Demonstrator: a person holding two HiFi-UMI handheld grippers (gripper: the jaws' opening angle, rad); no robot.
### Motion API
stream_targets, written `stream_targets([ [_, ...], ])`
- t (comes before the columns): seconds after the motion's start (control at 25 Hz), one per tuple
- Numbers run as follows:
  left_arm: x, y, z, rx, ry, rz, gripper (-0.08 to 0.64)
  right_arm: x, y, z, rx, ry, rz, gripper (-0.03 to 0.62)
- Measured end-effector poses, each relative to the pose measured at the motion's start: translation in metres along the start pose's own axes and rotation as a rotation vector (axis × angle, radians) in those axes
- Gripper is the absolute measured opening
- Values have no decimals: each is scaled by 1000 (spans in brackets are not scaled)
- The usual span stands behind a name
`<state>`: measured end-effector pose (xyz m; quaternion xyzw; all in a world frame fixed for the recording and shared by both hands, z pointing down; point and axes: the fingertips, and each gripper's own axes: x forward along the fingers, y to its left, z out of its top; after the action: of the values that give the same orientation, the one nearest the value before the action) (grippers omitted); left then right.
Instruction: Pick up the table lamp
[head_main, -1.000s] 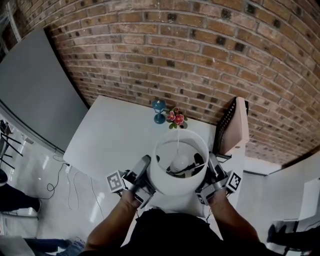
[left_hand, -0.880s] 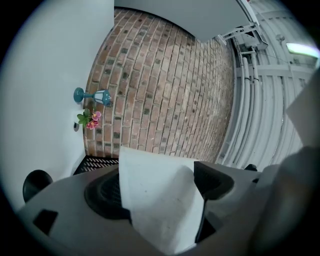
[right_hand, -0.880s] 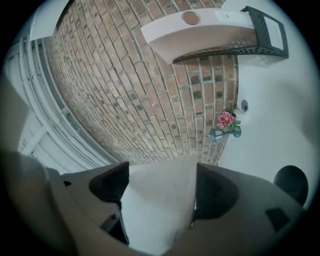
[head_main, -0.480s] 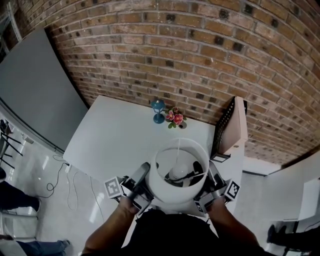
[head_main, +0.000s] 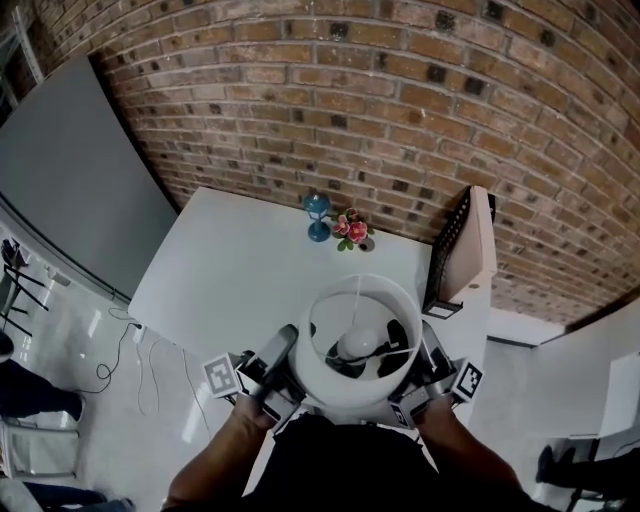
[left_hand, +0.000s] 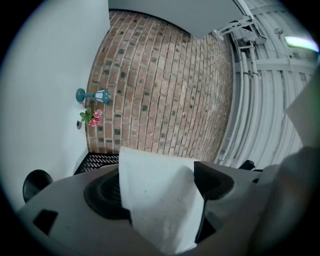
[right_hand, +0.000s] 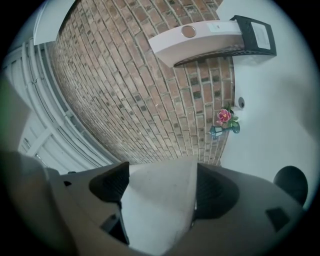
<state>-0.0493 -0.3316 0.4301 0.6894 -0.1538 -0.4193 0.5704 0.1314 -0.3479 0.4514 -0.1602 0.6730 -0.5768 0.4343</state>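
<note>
The table lamp (head_main: 352, 388) is held over the near edge of the white table (head_main: 230, 270), with its bulb seen inside the white shade. The shade's wall is clamped on one side between the jaws of the left gripper (left_hand: 159, 192) and on the other by the right gripper (right_hand: 161, 192). A blue candle holder (head_main: 318, 220) and pink flowers (head_main: 352, 231) are placed at the far edge, by the brick wall (head_main: 400, 110).

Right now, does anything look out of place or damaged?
Nothing looks spilled or broken. One oddity: the lamp is gripped only by its shade, left gripper and right gripper each pinching its thin wall.
</note>
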Motion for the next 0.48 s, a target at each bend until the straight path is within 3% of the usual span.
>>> stream_targets([
  [0.48, -1, -1, -3, -2, 1, 3, 402, -3, 3, 0, -4, -6, -6, 399],
])
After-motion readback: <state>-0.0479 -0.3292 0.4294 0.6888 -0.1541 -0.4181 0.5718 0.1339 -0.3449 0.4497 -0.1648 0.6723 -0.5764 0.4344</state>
